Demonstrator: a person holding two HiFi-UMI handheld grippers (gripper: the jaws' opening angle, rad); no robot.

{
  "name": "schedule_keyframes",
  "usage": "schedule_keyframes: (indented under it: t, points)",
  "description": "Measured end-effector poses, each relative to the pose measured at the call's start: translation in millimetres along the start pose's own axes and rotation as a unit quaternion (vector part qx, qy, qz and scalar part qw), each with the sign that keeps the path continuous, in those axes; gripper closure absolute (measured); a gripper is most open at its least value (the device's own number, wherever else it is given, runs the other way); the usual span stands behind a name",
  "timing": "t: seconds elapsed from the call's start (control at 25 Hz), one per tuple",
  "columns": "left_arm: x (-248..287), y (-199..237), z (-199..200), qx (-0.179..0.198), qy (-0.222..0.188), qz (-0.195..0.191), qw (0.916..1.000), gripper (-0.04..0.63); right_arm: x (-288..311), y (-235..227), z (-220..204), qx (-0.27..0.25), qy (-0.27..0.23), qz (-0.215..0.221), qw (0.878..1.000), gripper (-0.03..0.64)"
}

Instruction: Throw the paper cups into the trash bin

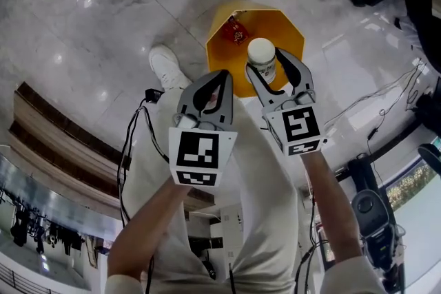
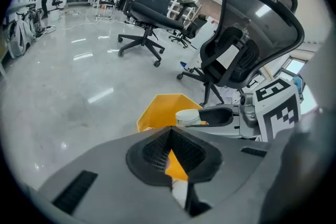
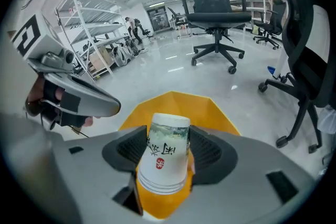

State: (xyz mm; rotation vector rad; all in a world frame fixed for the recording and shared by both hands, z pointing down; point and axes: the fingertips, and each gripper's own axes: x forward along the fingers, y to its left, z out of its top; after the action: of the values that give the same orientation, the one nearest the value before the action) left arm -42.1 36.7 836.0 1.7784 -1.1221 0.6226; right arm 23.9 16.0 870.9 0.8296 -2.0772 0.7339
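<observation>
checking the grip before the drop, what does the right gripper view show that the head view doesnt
Only the right gripper view: the print on the cup's side, its wide end toward the camera, plus chairs and shelves behind.
Only the head view: a red wrapper inside the bin, a shoe and cables on the floor.
Both: the right gripper shut on the cup over the yellow bin, with the left gripper beside it.
</observation>
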Motion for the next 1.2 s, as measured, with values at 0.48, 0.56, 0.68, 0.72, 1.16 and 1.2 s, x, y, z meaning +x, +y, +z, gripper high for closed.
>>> schedule_keyframes:
  t: [0.48,0.56,0.68,0.72,1.16,1.2]
  points:
    - [27.4,16.8,-25.2,0.017,0.042,0.011,0.9989,0.589,24.5,-16.1,-31.8,0.02,0.052,-0.019,0.998,0.353]
    - [28.4,15.3,-27.5,0.014,0.047,0.01,0.9987,0.589,22.3,-17.3,-33.0,0.03,0.059,-0.019,0.998,0.322]
    - [20.1,7.2,-25.0,0.021,0.05,0.005,0.9985,0.589,10.0,-15.9,-27.5,0.03,0.057,-0.021,0.998,0.322]
    - [15.1,2.0,-22.0,0.026,0.051,0.002,0.9984,0.589,3.2,-14.5,-24.2,0.027,0.055,-0.02,0.998,0.324]
    - [-92.3,-82.7,70.0,0.086,0.031,-0.037,0.9951,0.589,-123.2,10.7,55.8,-0.011,0.032,-0.027,0.999,0.517]
    - [-104.9,-91.0,78.0,0.092,0.03,-0.039,0.9946,0.589,-137.5,13.6,64.8,-0.007,0.027,-0.028,0.999,0.543]
